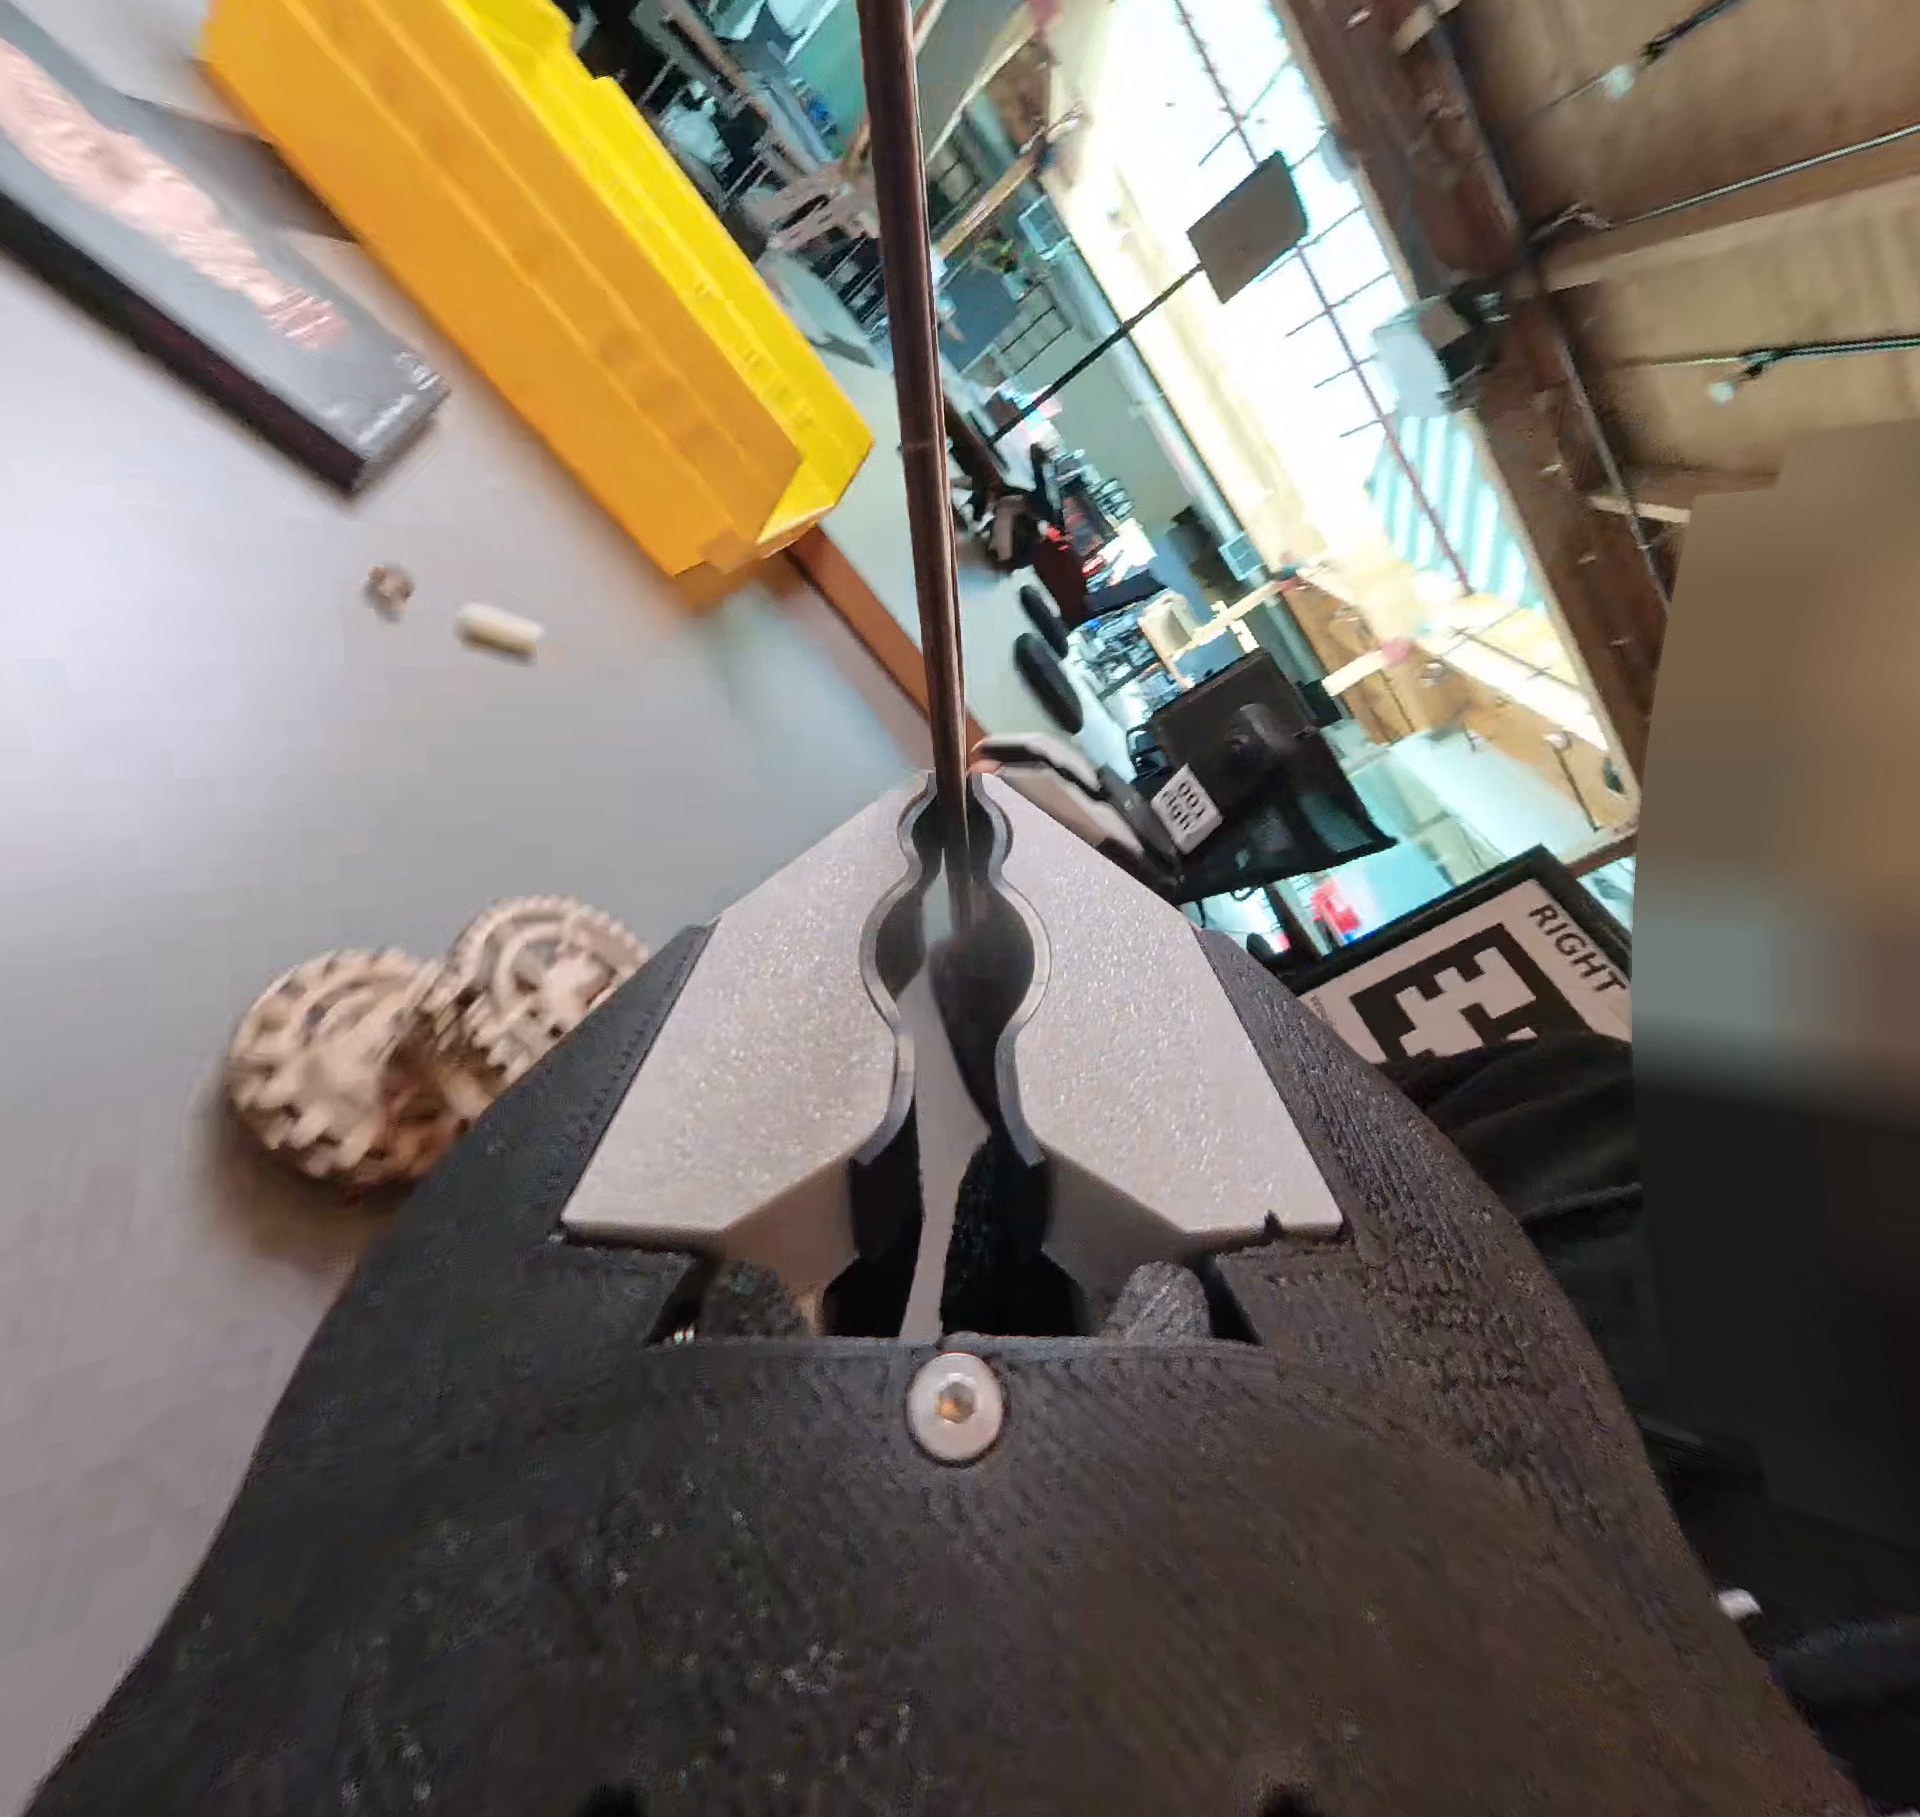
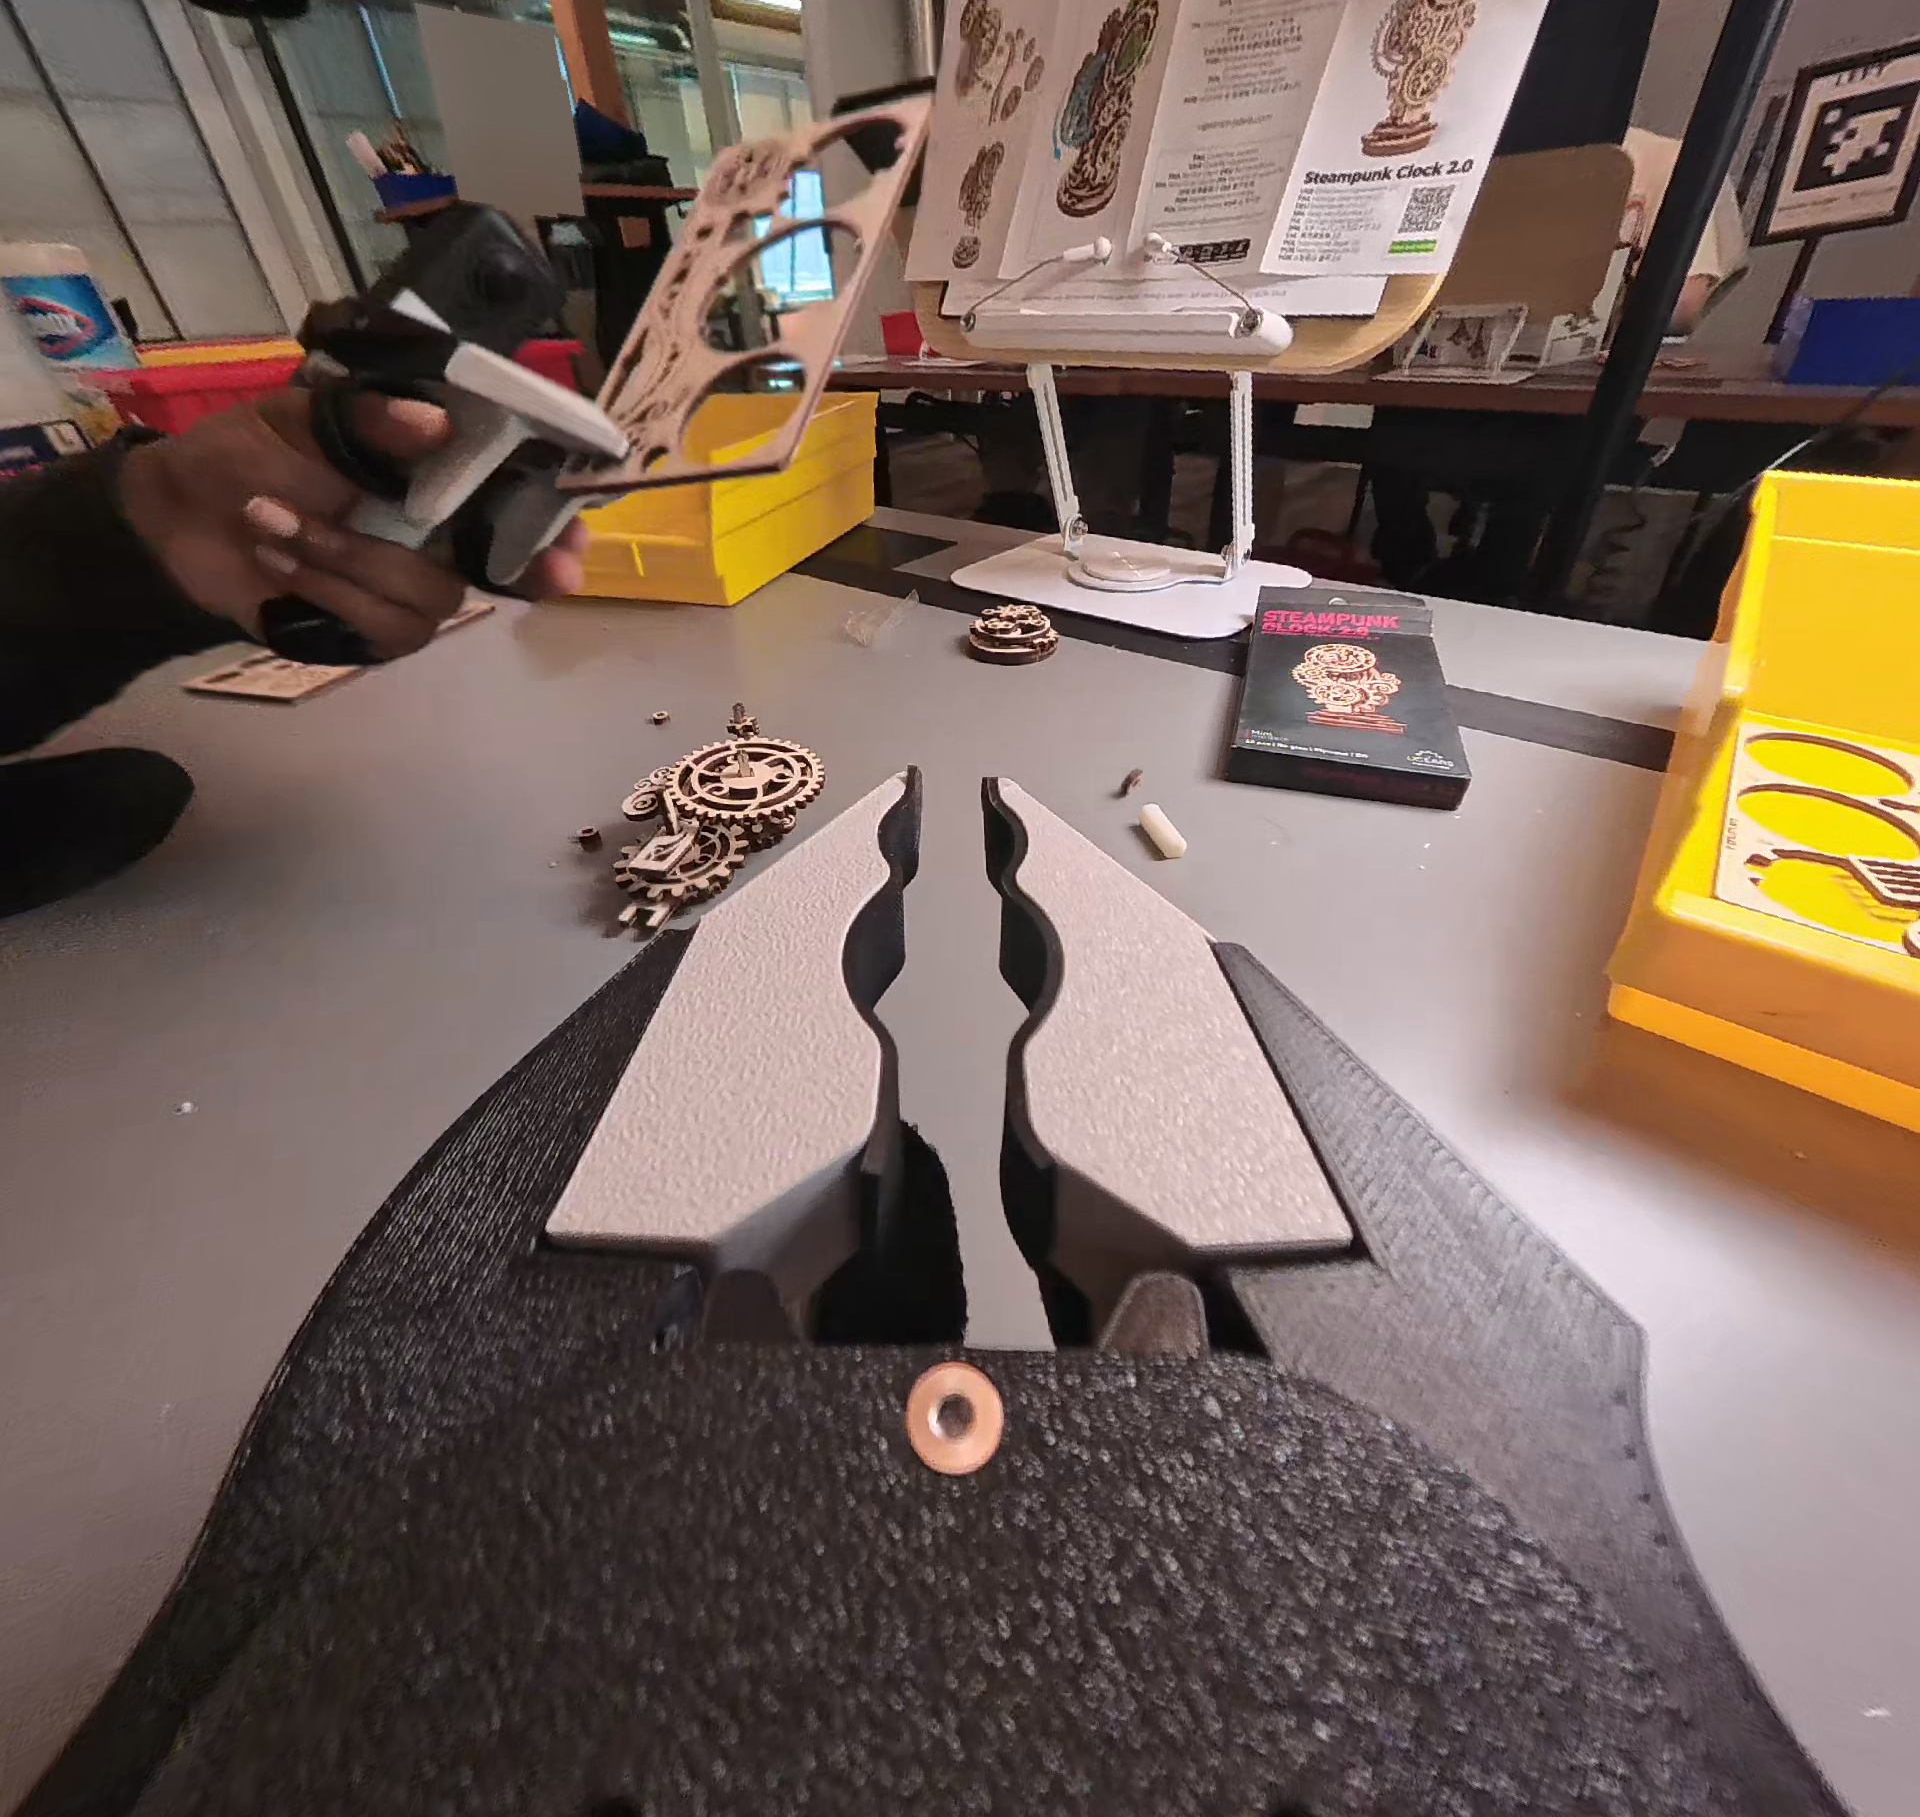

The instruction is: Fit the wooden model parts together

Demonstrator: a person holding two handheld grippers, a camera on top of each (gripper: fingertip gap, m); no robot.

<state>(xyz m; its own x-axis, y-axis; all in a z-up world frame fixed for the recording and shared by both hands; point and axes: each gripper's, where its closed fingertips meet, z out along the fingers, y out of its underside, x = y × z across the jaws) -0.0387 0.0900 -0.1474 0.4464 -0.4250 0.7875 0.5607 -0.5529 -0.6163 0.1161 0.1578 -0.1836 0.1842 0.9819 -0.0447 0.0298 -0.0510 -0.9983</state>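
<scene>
**Left gripper clamps a cut-out sheet in the air; right gripper hangs bare over the table**

Far left in the right wrist view, a hand (image 2: 281, 520) in a dark sleeve holds the left gripper (image 2: 613, 442) above the grey table (image 2: 312, 988). Its fingers pinch one corner of a thin wooden parts sheet (image 2: 758, 292), tilted up and away, with large round holes where pieces have been taken out. The gripper's body is blurred, and the sheet's top edge blends into the background. In the left wrist view the same sheet (image 1: 914, 333) shows only edge-on as a thin dark line running out of the top of the picture, with the two pads closed tight on it.

Under the hand, a flat wooden sheet (image 2: 281, 671) lies on the table, mostly covered. Behind it sits a yellow bin (image 2: 727, 520).

Nearer the middle, the gear assembly (image 2: 717, 811) lies flat on the table, just left of the right gripper's tip; its lower edge is hidden behind the left finger. Tiny loose bits lie around it, too small to identify. Farther back stands a small round wooden stack (image 2: 1013, 633), and behind that a white stand (image 2: 1132, 562) carrying instruction sheets.

The right gripper (image 2: 951, 791) has its fingers slightly parted with only bare table showing between them; it holds nothing.

To the right lie a small white cylinder (image 2: 1164, 830), a black box (image 2: 1345, 697), and a second yellow bin (image 2: 1787, 936) cut off by the frame, holding another cut-out sheet.
</scene>
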